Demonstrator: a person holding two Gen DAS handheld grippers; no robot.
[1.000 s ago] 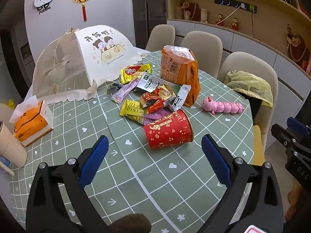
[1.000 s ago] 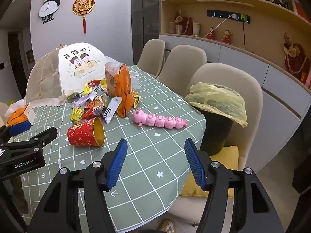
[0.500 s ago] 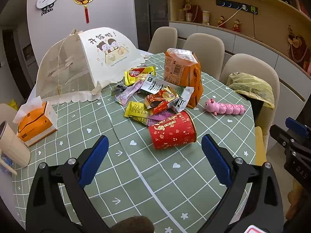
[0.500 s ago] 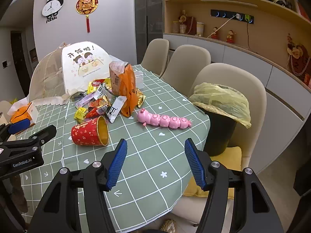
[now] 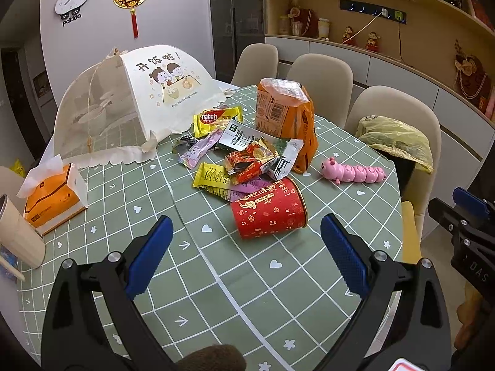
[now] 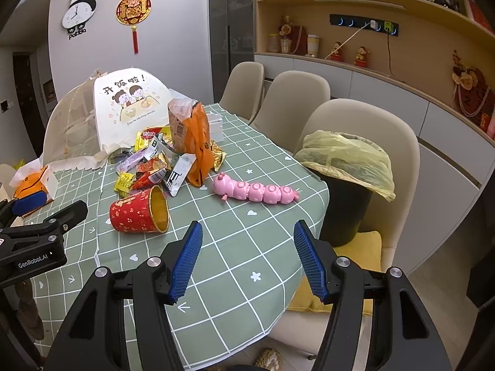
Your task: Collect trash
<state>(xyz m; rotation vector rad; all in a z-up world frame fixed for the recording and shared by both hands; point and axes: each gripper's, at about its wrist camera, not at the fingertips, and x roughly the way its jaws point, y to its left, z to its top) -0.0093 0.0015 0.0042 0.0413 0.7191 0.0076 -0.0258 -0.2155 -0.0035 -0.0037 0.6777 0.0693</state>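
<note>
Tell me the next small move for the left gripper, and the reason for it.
Probably ease the left gripper forward and down around the red cup. The cup lies on its side, the nearest trash, just beyond the wide-open jaws, and nothing is held yet. The lined bin waits beside the table.

1. The tabletop [image 5: 161,303] wears a matt green cloth printed with a white grid.
2. The red paper cup [image 5: 268,208] looks glossy, with a shiny gold lining.
3. The snack wrappers [image 5: 247,160] are crinkled, glossy foil and plastic film.
4. The pink caterpillar toy [image 6: 255,191] is smooth, shiny plastic.
5. The bin liner [image 6: 349,157] is thin, wrinkled yellow plastic.
6. The food cover [image 5: 92,114] is fine cream mesh cloth.
7. Each gripper's pads [image 6: 187,259] are ribbed blue, on matt black plastic arms.
</note>
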